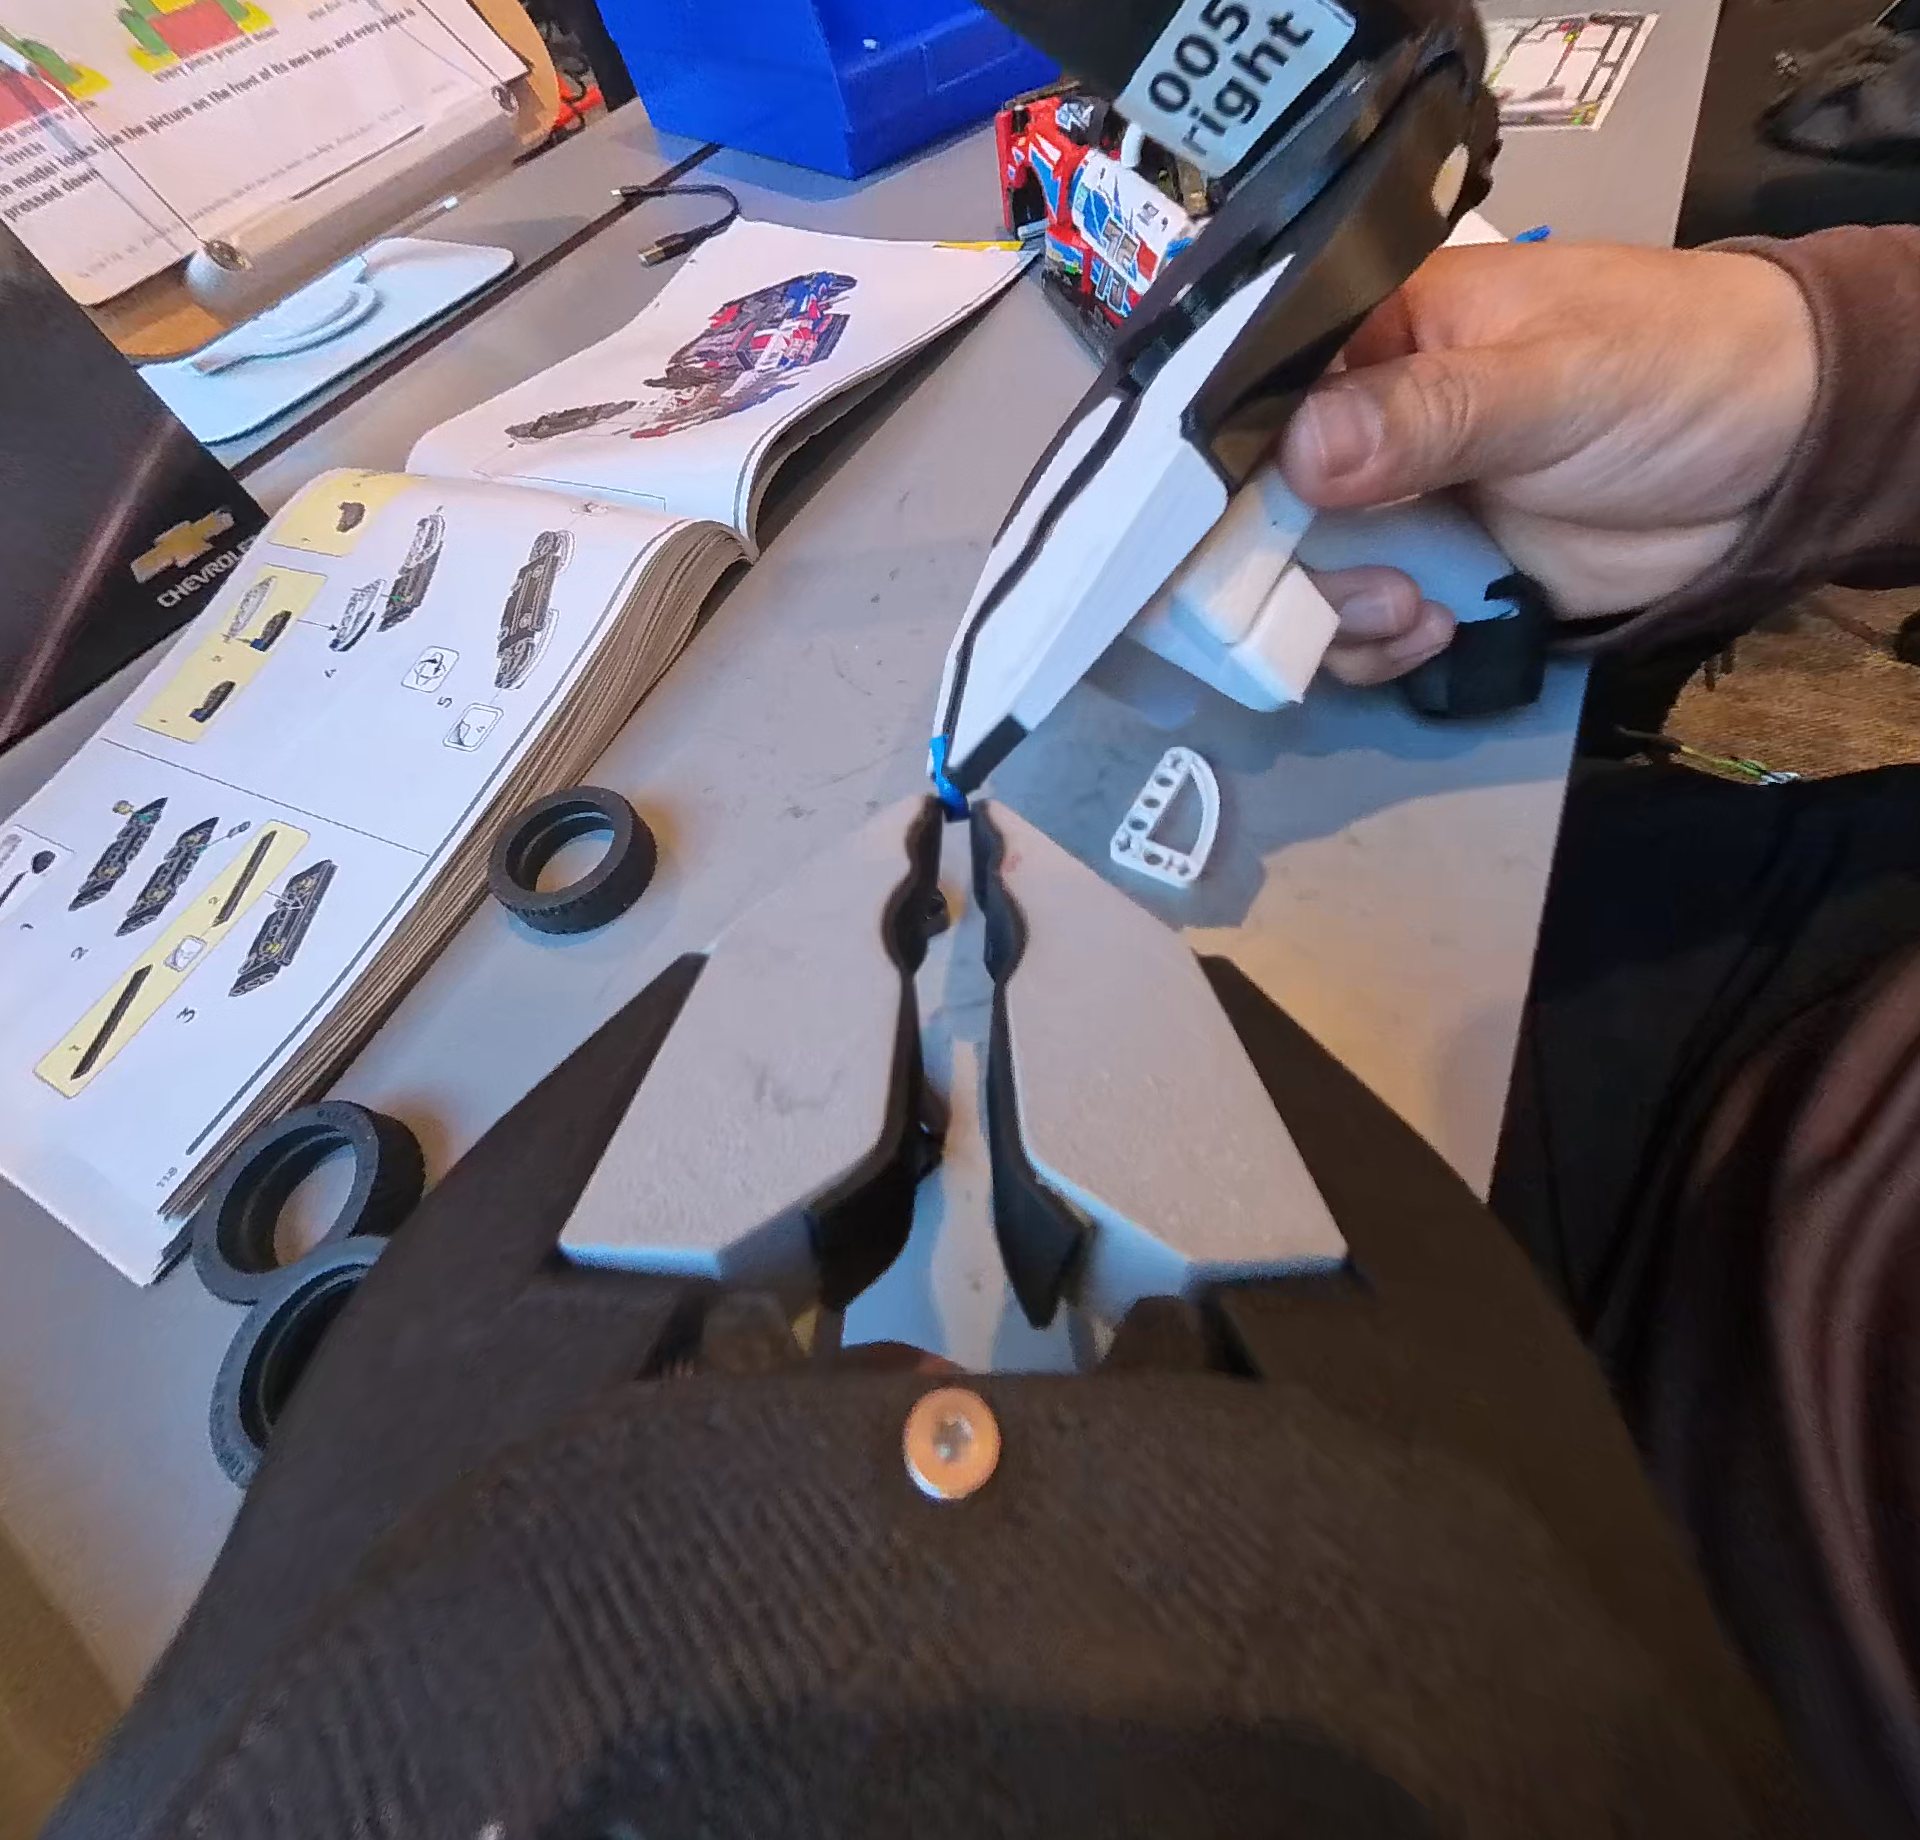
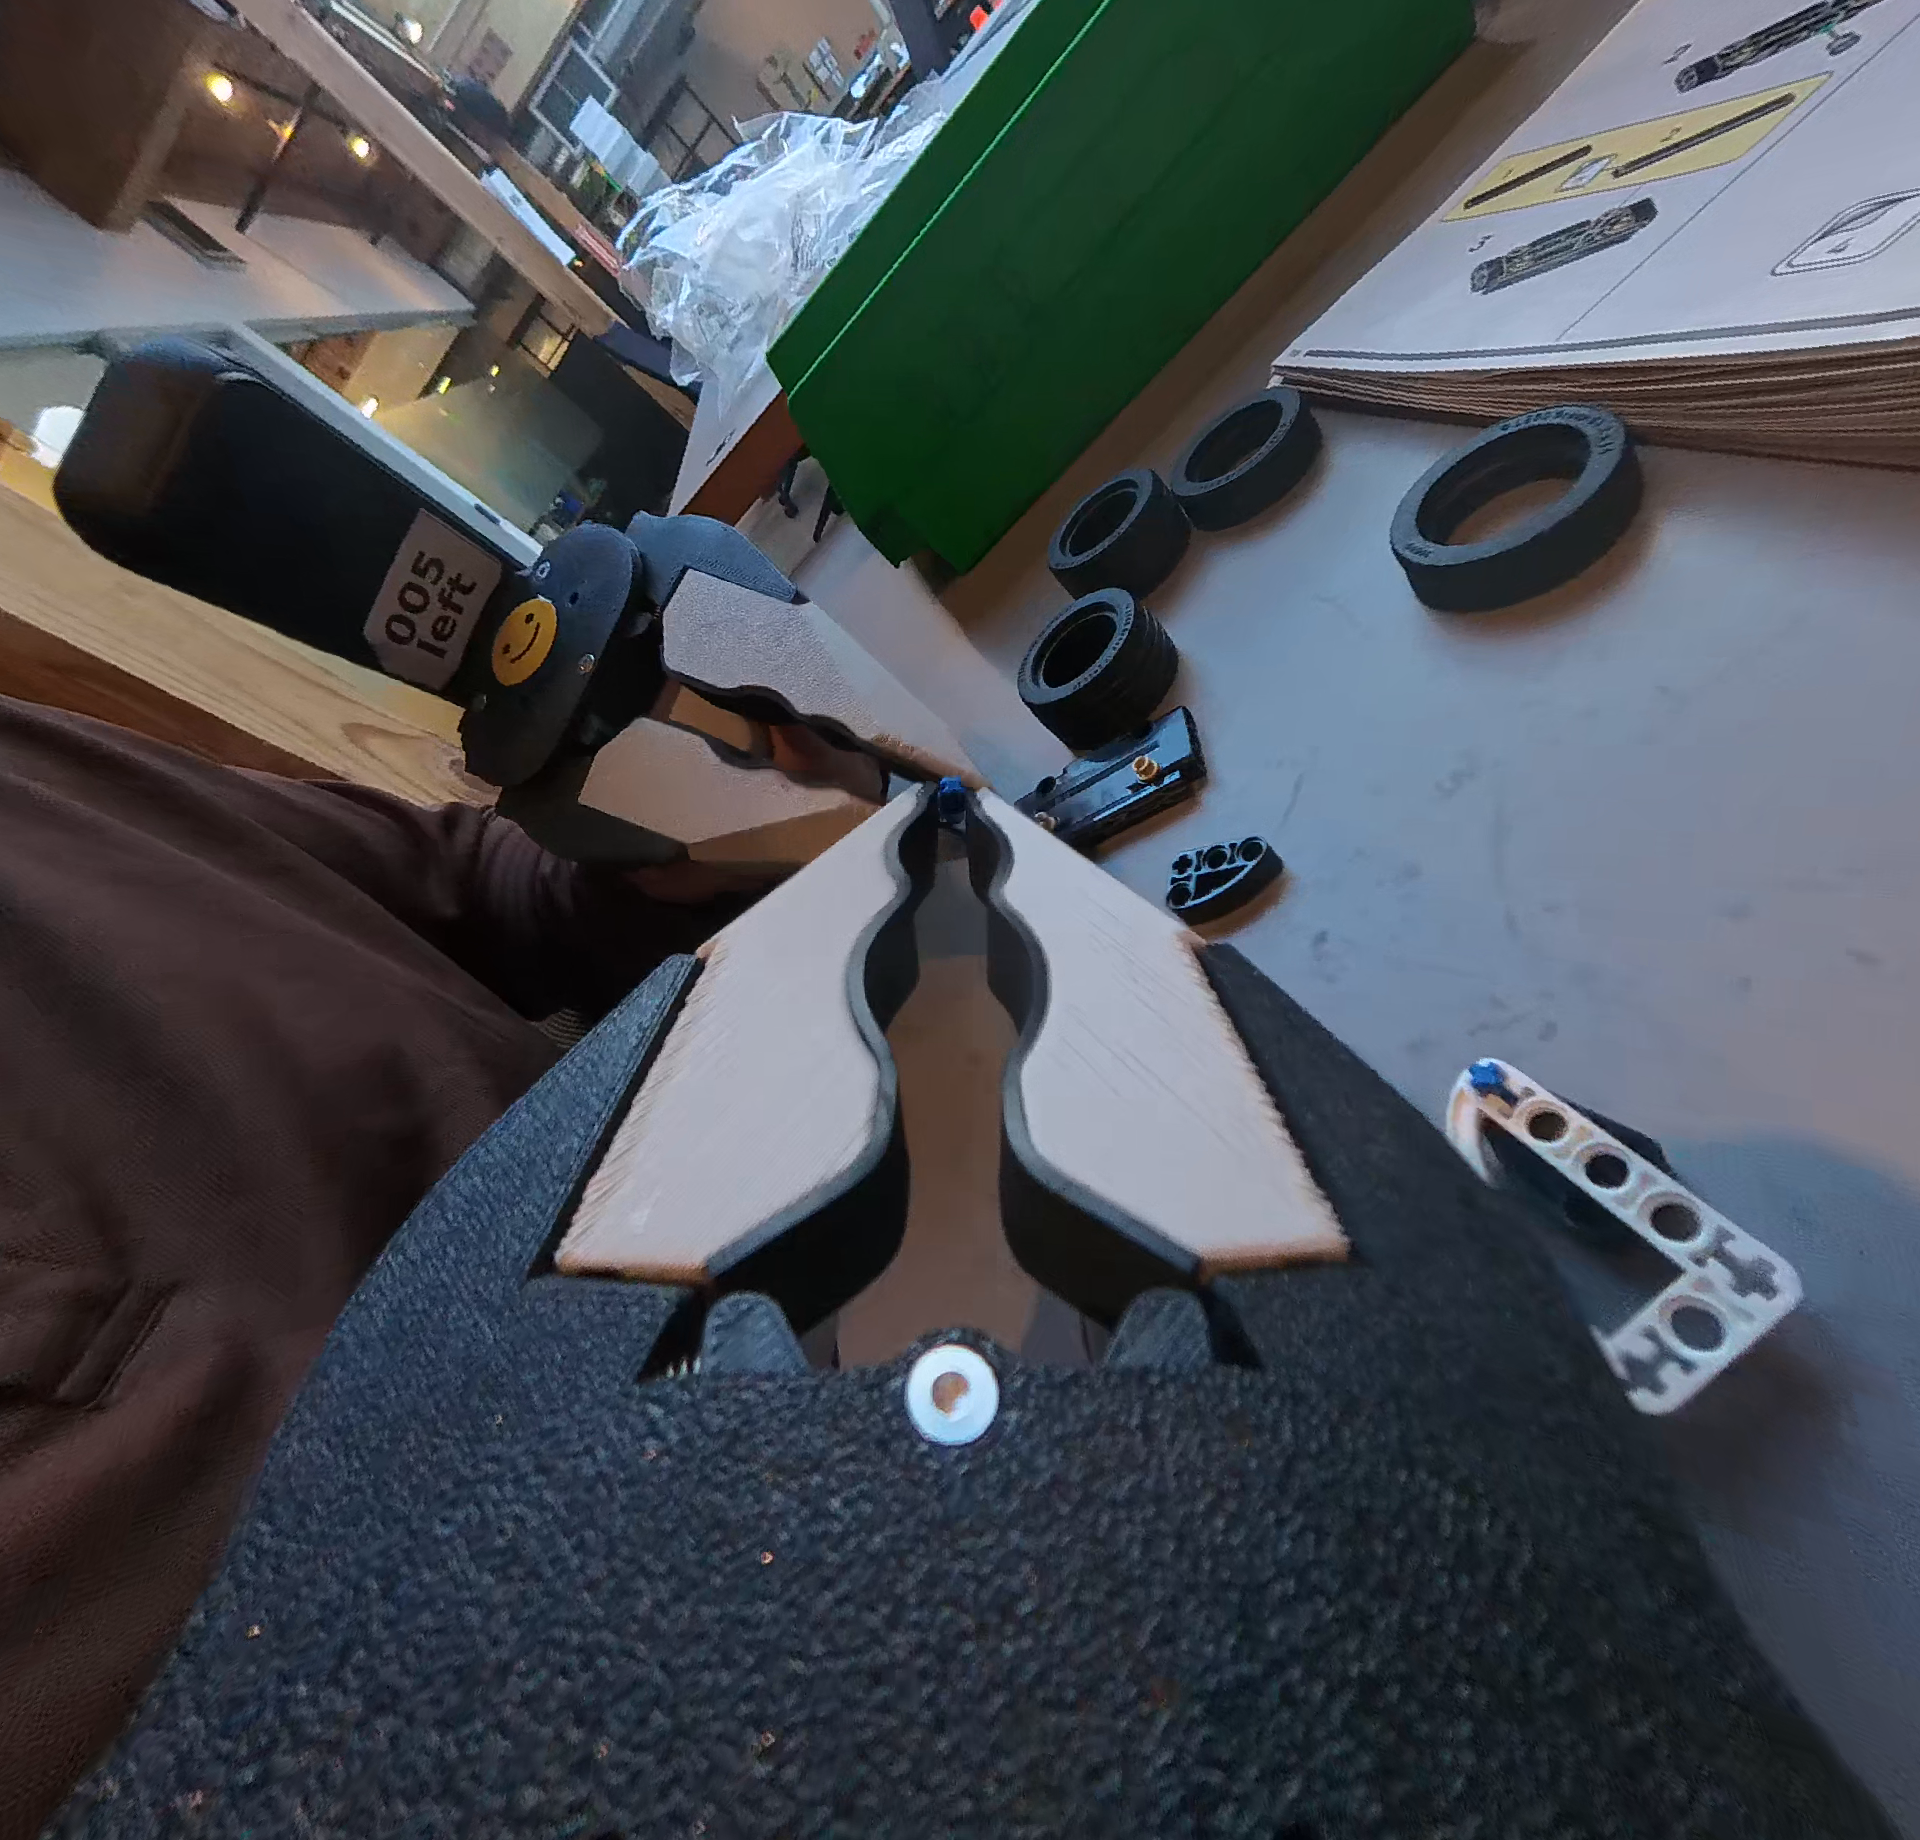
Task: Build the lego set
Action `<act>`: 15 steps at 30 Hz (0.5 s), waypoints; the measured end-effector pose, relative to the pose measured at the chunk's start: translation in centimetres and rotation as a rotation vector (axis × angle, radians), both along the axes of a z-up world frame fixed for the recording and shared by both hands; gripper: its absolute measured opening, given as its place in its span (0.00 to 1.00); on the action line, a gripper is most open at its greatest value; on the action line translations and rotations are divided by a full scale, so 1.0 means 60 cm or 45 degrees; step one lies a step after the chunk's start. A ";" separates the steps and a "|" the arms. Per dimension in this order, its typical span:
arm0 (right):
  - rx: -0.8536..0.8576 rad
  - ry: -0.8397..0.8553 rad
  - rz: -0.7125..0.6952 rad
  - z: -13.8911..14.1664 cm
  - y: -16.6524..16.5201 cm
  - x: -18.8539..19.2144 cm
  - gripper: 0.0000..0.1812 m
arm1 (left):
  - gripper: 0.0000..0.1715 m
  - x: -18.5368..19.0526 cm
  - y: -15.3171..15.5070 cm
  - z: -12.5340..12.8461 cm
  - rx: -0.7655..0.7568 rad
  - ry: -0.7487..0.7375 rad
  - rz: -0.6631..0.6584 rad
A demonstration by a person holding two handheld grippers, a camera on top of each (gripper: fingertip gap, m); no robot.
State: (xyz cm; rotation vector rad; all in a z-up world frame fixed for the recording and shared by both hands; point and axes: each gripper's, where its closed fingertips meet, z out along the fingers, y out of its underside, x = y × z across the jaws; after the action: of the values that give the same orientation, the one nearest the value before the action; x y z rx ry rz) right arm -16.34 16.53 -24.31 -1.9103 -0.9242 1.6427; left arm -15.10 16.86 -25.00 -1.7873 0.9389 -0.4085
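Grey table: blue pin pinched in R gripper jaws, probably touching L gripper tips.

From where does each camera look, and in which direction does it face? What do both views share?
Left wrist view: sits on the left hand-held gripper, looks forward and down over the grey table toward the open manual; the person's hand holding the right hand-held gripper shows.
Right wrist view: sits on the right hand-held gripper, looks low across the table toward the black tyres and green bin; a brown sleeve shows.
Shared: the small blue piece at both tips, white beam, tyres, manual.
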 end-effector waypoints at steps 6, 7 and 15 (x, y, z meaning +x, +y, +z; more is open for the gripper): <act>0.068 -0.039 0.034 -0.002 -0.009 0.001 0.02 | 0.01 0.000 -0.008 -0.003 0.071 0.090 -0.027; 0.093 -0.053 0.042 -0.003 -0.010 0.003 0.02 | 0.01 0.001 -0.009 -0.003 0.081 0.101 -0.038; 0.231 -0.123 0.079 0.000 -0.014 0.011 0.05 | 0.01 0.007 -0.015 -0.009 0.080 0.132 -0.076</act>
State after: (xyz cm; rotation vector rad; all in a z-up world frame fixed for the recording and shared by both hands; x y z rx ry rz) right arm -15.66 15.68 -24.32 -1.8668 -1.1405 1.4561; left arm -14.65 15.95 -25.51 -1.7396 1.0683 -0.3228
